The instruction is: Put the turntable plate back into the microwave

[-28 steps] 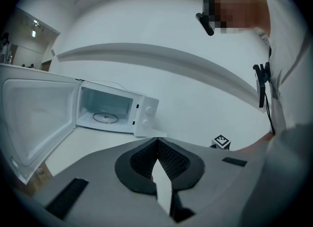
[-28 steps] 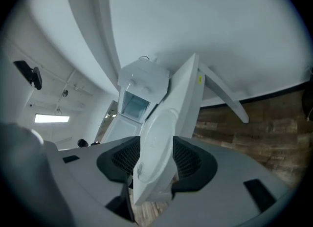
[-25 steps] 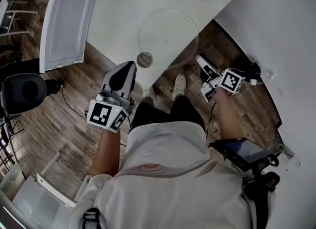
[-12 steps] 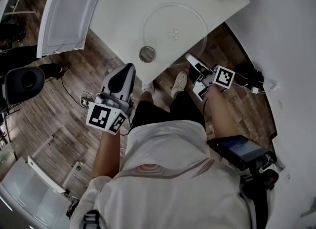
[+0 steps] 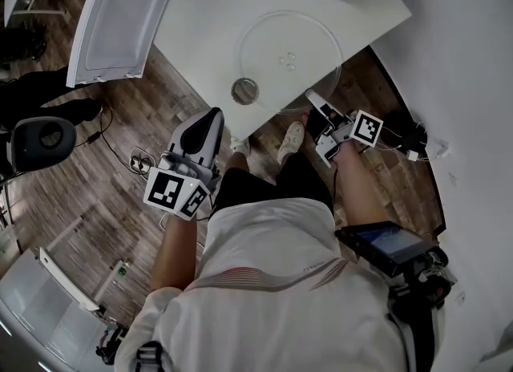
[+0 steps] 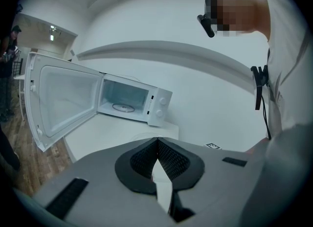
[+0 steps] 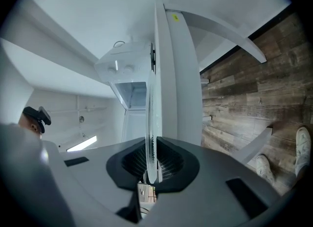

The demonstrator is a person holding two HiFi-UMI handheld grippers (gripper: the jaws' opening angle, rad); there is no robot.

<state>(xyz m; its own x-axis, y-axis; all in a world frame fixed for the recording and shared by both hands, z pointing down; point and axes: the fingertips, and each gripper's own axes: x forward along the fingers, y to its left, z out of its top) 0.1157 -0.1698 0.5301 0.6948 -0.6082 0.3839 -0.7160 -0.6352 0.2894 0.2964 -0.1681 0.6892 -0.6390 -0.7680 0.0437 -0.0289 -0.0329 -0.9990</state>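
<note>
Right gripper jaws just closed on turntable plate, microwave holds ring

The head view's top edge cut off nearly all of the white microwave beyond its open door. The small round metallic object on the white worktop was too small to identify. The right gripper, its jaws having just been closing on the clear glass turntable plate, hid that plate's near rim.

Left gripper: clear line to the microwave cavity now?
Likely yes: the microwave faces the left gripper with its door wide open, and nothing upright stands between; its shut fingers hold nothing.
</note>
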